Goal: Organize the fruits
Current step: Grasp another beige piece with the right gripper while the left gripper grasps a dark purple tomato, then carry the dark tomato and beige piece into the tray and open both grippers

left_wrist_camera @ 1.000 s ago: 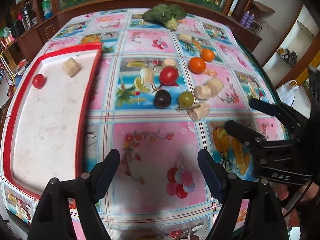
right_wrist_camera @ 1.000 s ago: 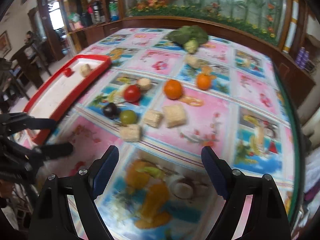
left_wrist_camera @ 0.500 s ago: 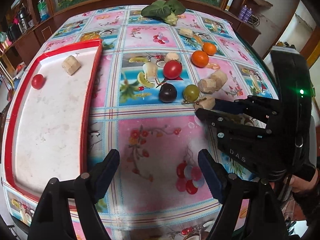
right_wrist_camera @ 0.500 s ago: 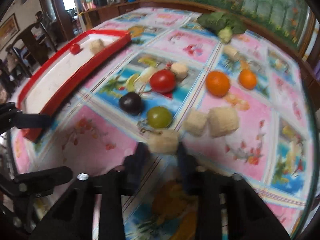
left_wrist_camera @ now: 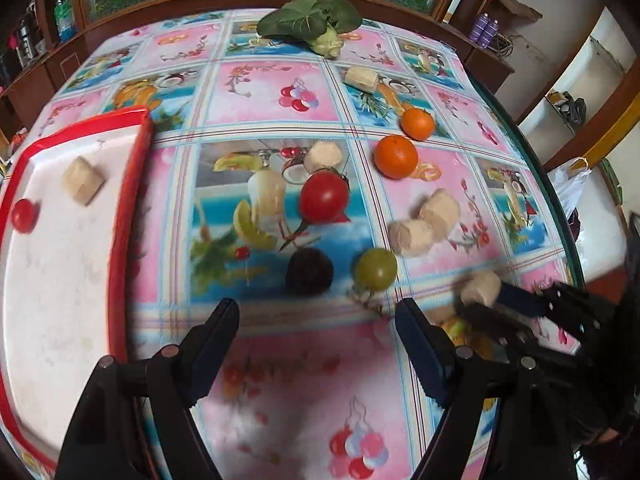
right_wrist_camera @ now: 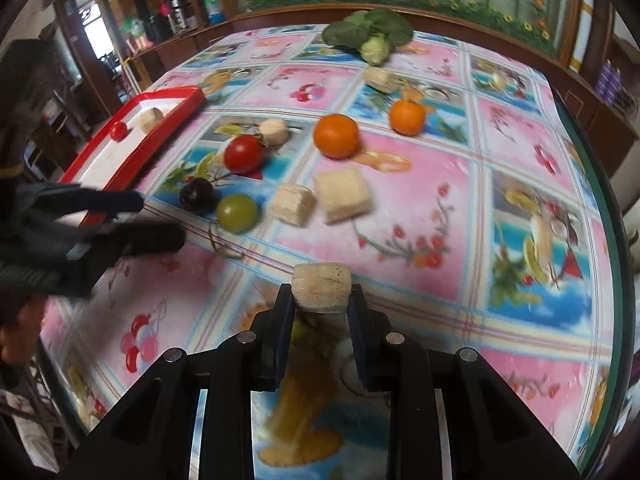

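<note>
My right gripper point(right_wrist_camera: 321, 300) is shut on a beige cut chunk point(right_wrist_camera: 322, 292) and holds it just above the tablecloth; the left wrist view shows that chunk point(left_wrist_camera: 482, 289) at lower right. My left gripper point(left_wrist_camera: 316, 308) is open with nothing between its fingers, just short of a dark plum point(left_wrist_camera: 309, 271) and a green fruit point(left_wrist_camera: 376, 269). Beyond them lie a red tomato point(left_wrist_camera: 324, 196), two oranges point(left_wrist_camera: 396, 157) and two more beige chunks point(left_wrist_camera: 424, 224). The red-rimmed white tray point(left_wrist_camera: 132, 200) at left holds a small tomato point(left_wrist_camera: 24, 216) and a chunk point(left_wrist_camera: 83, 180).
A leafy green vegetable point(left_wrist_camera: 312, 20) lies at the table's far edge, with another beige chunk point(left_wrist_camera: 362, 79) near it. The table's glass edge point(right_wrist_camera: 612, 240) runs down the right. Wooden cabinets with bottles stand beyond. A hand point(right_wrist_camera: 16, 332) holds the left gripper.
The right gripper closed on the nearest beige chunk and drew it back off the cloth. The left gripper moved forward toward the plum and green fruit, staying open.
</note>
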`<state>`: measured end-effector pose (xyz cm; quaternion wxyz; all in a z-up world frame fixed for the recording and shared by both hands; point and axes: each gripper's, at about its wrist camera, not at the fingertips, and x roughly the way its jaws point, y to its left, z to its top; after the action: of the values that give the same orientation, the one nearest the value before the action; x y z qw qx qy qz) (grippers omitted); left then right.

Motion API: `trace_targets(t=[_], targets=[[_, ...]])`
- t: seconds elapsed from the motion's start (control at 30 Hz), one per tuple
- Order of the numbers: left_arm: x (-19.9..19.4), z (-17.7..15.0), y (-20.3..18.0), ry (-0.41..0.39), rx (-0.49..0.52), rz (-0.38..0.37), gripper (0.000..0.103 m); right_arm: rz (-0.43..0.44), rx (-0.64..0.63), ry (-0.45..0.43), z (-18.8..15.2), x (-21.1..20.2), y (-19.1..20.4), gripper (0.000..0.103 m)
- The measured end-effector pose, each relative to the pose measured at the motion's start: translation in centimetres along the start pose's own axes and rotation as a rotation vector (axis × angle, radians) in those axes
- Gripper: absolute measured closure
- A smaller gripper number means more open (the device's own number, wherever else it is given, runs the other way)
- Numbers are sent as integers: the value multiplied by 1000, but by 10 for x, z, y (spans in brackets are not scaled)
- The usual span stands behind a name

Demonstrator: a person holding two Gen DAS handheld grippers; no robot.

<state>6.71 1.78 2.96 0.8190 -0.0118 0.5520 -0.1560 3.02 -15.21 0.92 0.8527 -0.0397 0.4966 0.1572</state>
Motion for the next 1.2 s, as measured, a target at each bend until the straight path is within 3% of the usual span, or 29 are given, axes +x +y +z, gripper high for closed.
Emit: trace_targets(t=[0.1,0.17,0.23,0.43,0.53,0.6,0.67,0.7,0.87,0.93,1.03,1.2], targets=[[3,5,3,-15,-10,-11,22,16,15,-6,-4,-4,-3,77],[3,5,5,-20,-9,-8,29,29,21,-8,-5,-6,-4,77],[4,3,6,-15,21,-7,35,37,23,-8,-5,-7,-4,77],[11,-2,6,38,130,12,39,62,35,2,-6,-7,-6,77],[13,2,1,24,147,18,42,73,52,13,-7,-4,-8,77],[13,5,1,12,133,7,51,74,60,21,-8,-2,-9,77],[13,6,1,6,122,-22,72,74,63,23,-8,-1,-9,77],[13,5,1,0,119,-2,75,74,64,22,-8,-2,-9,77],[10,-4,-5,-18,132,-15,76,77,76,20,-10,-4,-8,77],[9,-8,-11,-37,165,15,76,80,85,16,-10,-5,-8,77],[6,-9,-10,-20,118,-52,77,76,97,24,-11,-3,-9,77],[-7,-27,-16,-22,124,-97,77,67,107,22,-14,-7,-8,77]])
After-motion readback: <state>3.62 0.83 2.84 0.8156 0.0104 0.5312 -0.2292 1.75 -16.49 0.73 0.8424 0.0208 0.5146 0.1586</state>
